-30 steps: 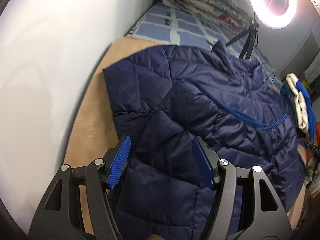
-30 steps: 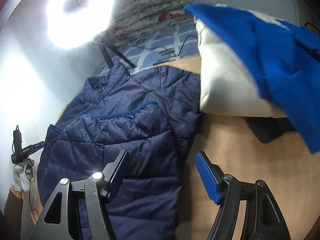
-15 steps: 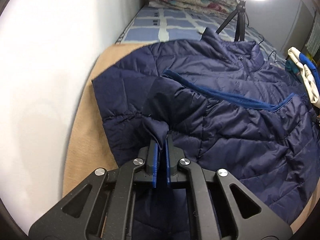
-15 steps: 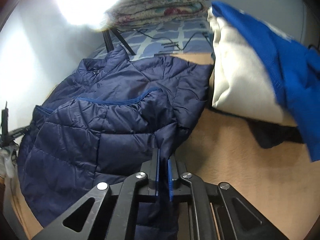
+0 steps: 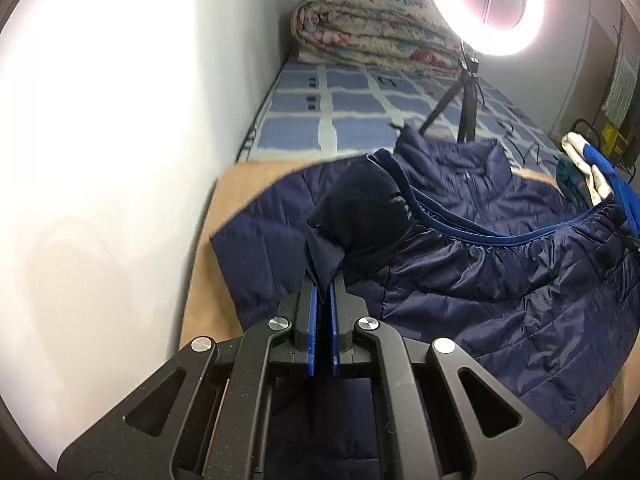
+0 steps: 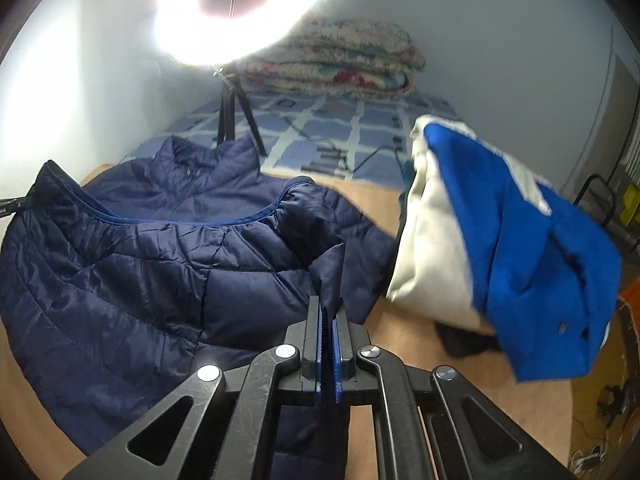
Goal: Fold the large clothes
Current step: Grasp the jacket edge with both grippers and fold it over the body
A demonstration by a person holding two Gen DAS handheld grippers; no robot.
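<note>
A navy quilted puffer jacket (image 5: 480, 272) lies on a tan board (image 5: 240, 176) on the bed. Its near hem is lifted and folded back towards the collar, so the blue-edged lining shows. My left gripper (image 5: 324, 280) is shut on the jacket's left hem corner and holds it above the board. My right gripper (image 6: 331, 308) is shut on the right hem corner of the jacket (image 6: 160, 264), also raised. The left gripper's tip shows at the far left of the right wrist view (image 6: 10, 205).
A blue and white garment pile (image 6: 500, 232) sits right of the jacket, close to my right gripper. A ring light on a tripod (image 5: 468, 92) stands behind the collar. A rolled floral blanket (image 5: 372, 36) lies at the bed's head. A white wall (image 5: 120, 120) runs along the left.
Both grippers went from open over the hem to shut on its corners. They have since lifted the hem and carried it forward over the jacket body.
</note>
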